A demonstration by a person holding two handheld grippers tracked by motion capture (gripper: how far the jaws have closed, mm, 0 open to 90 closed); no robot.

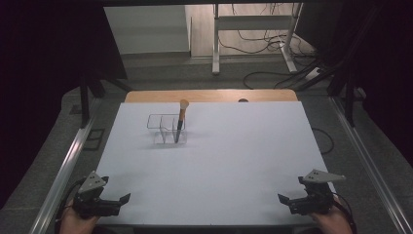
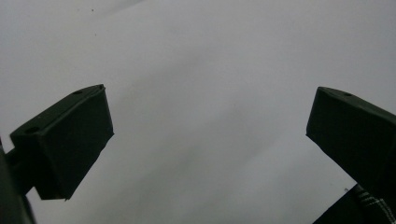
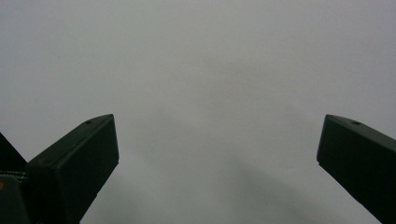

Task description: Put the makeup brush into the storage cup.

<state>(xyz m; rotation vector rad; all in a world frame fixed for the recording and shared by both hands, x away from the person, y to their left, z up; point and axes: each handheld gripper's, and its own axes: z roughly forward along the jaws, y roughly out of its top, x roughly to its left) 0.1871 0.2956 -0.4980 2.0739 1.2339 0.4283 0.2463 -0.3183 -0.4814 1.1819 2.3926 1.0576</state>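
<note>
1. The left gripper [image 1: 113,201] rests at the near left corner of the white table [image 1: 234,165], jaws spread wide with nothing between them; its own view shows bare white surface in the gap.
2. The right gripper [image 1: 292,201] sits at the near right corner, jaws likewise wide apart and holding nothing.
3. No brand, label or writing can be read on any item.
4. A brush [image 1: 181,119] stands tilted, bristles up, in the right compartment of a clear organizer [image 1: 163,127].
5. The organizer lies toward the far side of the table, left of centre, well apart from both grippers and closer to the left one.
</note>
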